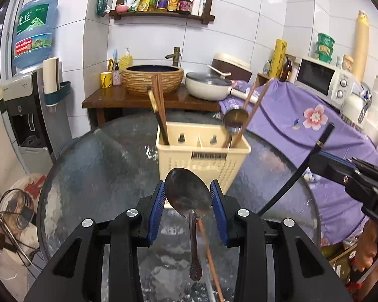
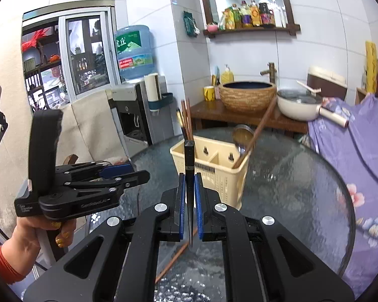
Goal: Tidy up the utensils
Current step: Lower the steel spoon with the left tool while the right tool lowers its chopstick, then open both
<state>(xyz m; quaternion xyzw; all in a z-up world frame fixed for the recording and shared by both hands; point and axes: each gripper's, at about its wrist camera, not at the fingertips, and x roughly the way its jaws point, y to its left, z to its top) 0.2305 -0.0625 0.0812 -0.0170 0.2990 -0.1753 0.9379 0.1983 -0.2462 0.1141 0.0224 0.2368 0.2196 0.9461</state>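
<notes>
Steel spoon (image 1: pixel 187 196), pinched at its bowl by the left gripper (image 1: pixel 188 198), hangs handle-down over the glass table (image 1: pixel 93 176), while the right gripper (image 2: pixel 189 201) clamps a black chopstick (image 2: pixel 189 166) near-upright, tip down, both seemingly poised for dropping into the cream caddy (image 1: pixel 204 156) beyond.

The spoon (image 1: pixel 186 193) is glossy metal, and the caddy (image 1: pixel 204 156) is matt cream plastic with a woven-looking wall. The round surface (image 1: pixel 100 166) is textured, shiny glass; the black chopstick (image 2: pixel 189 166) looks smooth and lacquered.
</notes>
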